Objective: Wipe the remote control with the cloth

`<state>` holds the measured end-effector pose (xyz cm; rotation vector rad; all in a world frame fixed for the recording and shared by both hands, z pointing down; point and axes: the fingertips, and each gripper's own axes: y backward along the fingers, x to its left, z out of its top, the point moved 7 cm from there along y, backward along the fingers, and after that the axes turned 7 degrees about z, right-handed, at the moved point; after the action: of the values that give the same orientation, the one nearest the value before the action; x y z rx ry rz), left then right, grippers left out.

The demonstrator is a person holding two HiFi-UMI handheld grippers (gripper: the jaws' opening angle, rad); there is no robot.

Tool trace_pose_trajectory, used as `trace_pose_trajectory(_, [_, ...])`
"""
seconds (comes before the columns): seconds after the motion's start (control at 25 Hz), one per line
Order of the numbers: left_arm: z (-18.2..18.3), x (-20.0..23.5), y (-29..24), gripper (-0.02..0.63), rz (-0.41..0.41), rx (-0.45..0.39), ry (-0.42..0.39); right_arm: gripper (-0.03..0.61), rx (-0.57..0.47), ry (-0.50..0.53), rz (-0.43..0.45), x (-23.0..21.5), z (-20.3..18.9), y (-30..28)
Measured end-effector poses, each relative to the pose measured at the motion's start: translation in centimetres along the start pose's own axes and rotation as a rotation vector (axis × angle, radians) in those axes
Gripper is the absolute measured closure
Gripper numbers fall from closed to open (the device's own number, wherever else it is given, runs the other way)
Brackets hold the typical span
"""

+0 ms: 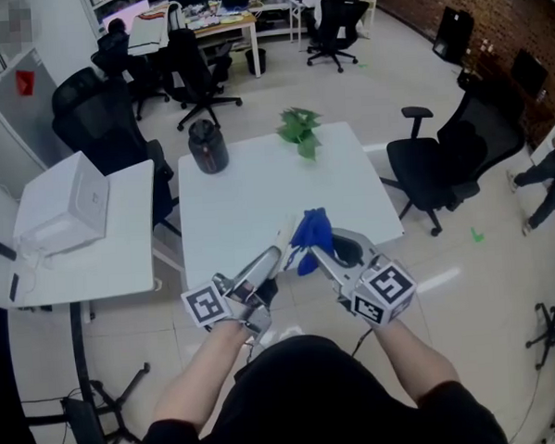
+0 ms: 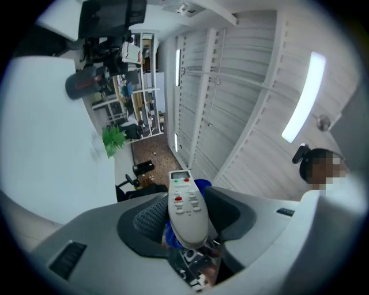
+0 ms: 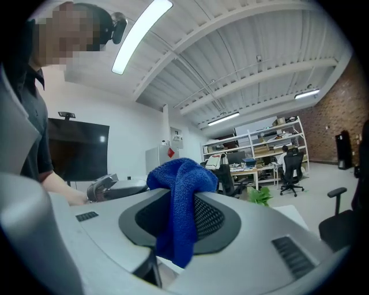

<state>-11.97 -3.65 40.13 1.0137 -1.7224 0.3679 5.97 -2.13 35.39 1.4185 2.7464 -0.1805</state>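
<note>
Head view showed both grippers together at the near edge of the white tabletop (image 1: 257, 185). On the left, the left gripper (image 1: 273, 257) was clamped on the remote control (image 2: 187, 210), buttons facing its camera. Just beside the remote sat the blue cloth (image 1: 310, 231), pinched in the right gripper (image 1: 320, 253) and bunched up over its jaws.
</note>
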Motion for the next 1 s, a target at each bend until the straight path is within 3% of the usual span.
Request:
trace_pose_trajectory(0.12, [0.0,0.8,0.4,0.411,0.165,-0.017,-0.224,0.468,0.076,0.053,-0.077,0.0,-1.2,0.9])
trace_pose_trajectory(0.32, [-0.9,1.6,-0.2,0.411,0.514,0.062,-0.771,0.468,0.174,0.084,-0.16,-0.6,-2.9,3.0])
trace_pose_trajectory(0.44, [-1.6,2.3,-0.5,0.411,0.677,0.068,-0.949,0.468,0.214,0.085,-0.158,-1.3,-3.9,4.0])
trace_pose_trajectory(0.6, [-1.8,5.4,0.1,0.411,0.86,0.035,-1.0,0.468,0.286,0.067,-0.144,-2.5,-5.3,4.4])
trace_pose_trajectory(0.72, [-1.8,9.5,0.9,0.411,0.972,0.051,-0.966,0.468,0.347,0.059,-0.132,-3.7,-6.5,3.8])
trace_pose_trajectory(1.0, [-0.3,21.0,2.8,0.411,1.193,0.18,-0.868,0.468,0.438,-0.01,-0.128,-4.4,-9.5,1.5])
